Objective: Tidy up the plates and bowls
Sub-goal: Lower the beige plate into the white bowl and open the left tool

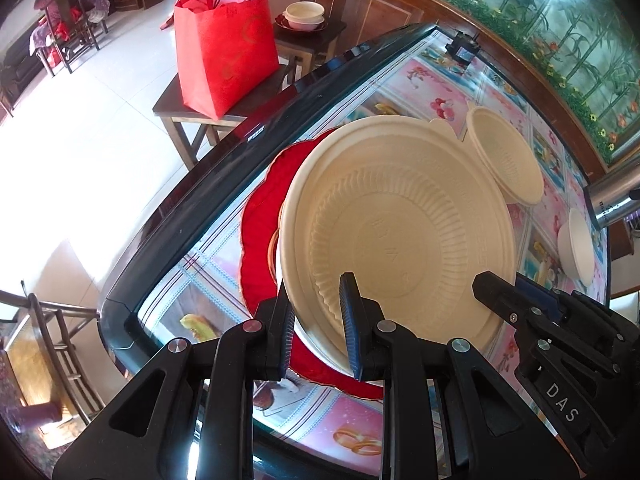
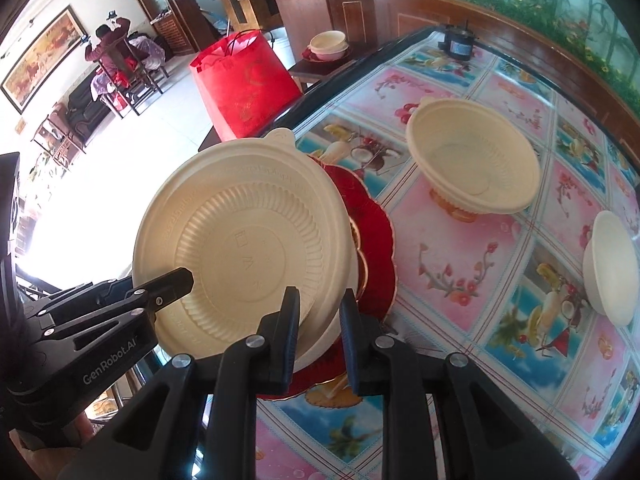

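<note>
A cream ribbed lid (image 1: 400,232) (image 2: 244,240) sits on a cream bowl (image 2: 332,320), which stands on a red scalloped plate (image 1: 260,232) (image 2: 372,240). My left gripper (image 1: 320,324) straddles the near rim of the lid and bowl, its jaws a rim's width apart. My right gripper (image 2: 320,324) straddles the rim on the opposite side in the same way. Each gripper shows in the other's view: the right gripper in the left wrist view (image 1: 520,312), the left gripper in the right wrist view (image 2: 152,292). A second cream bowl (image 2: 472,160) (image 1: 504,156) stands farther back on the table.
The flowered glass table (image 2: 500,272) has a dark edge (image 1: 192,216) beside the plate. A third cream bowl (image 2: 612,268) (image 1: 576,248) stands at the right. A red bag (image 1: 224,44) sits on a stool; more bowls (image 1: 304,16) rest on a side table. A small motor (image 2: 456,42) stands far back.
</note>
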Tool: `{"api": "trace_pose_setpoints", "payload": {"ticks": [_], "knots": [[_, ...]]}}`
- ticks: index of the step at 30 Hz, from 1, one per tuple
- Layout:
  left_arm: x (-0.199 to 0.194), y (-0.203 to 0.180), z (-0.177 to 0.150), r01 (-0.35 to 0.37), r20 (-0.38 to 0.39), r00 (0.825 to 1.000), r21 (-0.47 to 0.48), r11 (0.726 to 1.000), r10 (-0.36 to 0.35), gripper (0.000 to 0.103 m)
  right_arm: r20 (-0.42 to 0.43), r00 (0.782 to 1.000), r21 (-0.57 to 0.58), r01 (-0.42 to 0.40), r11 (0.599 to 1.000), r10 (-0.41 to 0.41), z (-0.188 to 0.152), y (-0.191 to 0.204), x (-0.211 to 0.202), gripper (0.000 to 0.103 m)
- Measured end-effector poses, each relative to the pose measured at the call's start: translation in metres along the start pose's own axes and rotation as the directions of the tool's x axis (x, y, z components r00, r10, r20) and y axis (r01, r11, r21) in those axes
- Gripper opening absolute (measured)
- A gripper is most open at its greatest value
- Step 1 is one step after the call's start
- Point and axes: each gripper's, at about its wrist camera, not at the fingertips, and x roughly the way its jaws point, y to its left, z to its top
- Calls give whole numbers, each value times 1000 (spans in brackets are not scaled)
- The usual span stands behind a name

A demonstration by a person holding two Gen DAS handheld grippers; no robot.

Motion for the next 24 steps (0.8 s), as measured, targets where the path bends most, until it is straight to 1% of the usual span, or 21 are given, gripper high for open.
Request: {"api": "trace_pose_setpoints", "payload": {"ticks": [4, 13, 19, 24], "knots": [[-1, 1, -1, -10, 5, 1000, 9, 1000, 10, 21, -4, 1000, -6, 4, 1000, -4, 0, 3, 1, 20], [-1, -1, 2, 0, 7, 1000, 13, 1000, 0, 21, -4, 1000, -1, 11, 1000, -11, 0, 5, 1, 20], [0, -4, 3, 6, -7, 1000, 24, 1000, -6, 21, -6, 1000, 2, 20, 1000, -20, -1, 3, -2, 20], [5, -9, 2, -5, -21, 1000, 45, 999, 6, 22, -9, 1000, 3, 25, 1000, -25, -1, 1, -3, 20]]}}
